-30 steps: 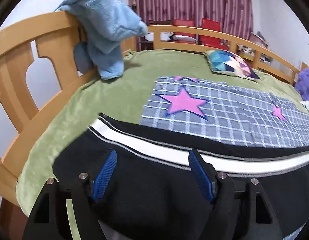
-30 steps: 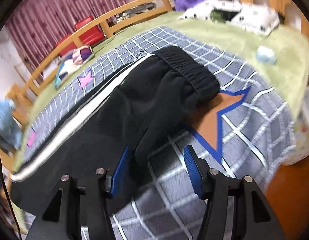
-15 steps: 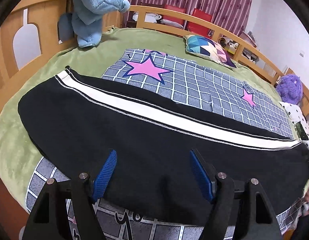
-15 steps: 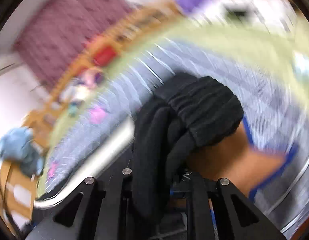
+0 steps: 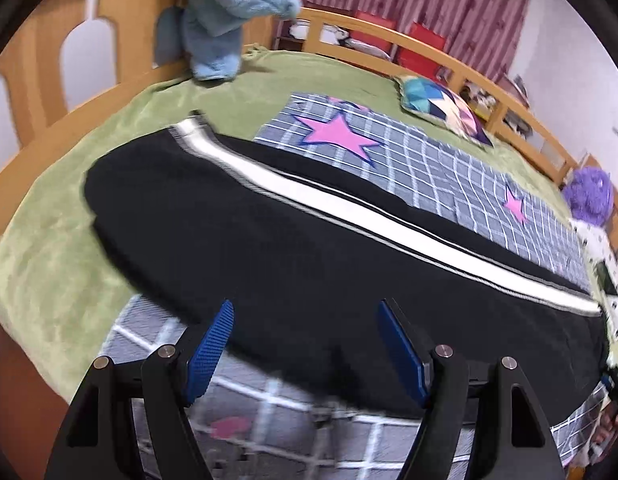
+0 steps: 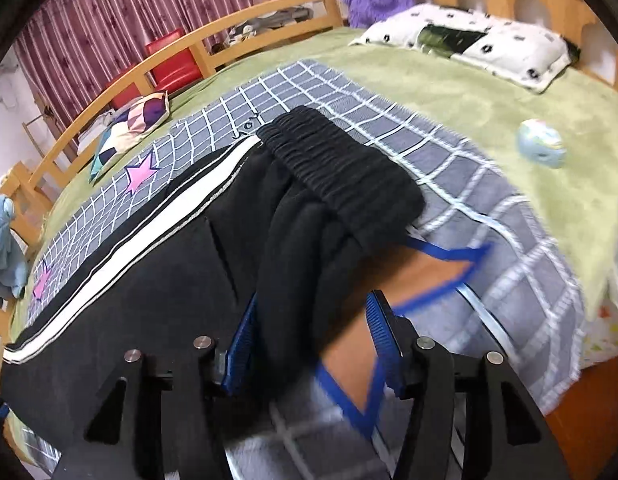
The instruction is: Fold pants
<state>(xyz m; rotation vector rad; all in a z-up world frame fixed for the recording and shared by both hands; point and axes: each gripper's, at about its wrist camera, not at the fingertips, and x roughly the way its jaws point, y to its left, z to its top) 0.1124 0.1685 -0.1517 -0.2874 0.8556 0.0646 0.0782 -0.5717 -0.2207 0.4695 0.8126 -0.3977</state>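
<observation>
So the right tool [image 6: 309, 344] just let go: it was pinched tight on the bunched fabric by the waistband half a second back, and now its jaws have been opening, cloth loose between them. Left tool [image 5: 305, 344] hangs wide apart over the near edge, gripping nothing. The black pants [image 5: 309, 248] now lie lengthwise on the checked blanket [image 6: 489, 184] on the bed [image 6: 449, 84], so I'd guess the straightening's done, fold next. Only writing: something like "Joy" on the blanket, too small to be sure.

Left claw [image 5: 305, 344] jaws wide, right claw [image 6: 313, 344] jaws just reopened — both angled downward
</observation>
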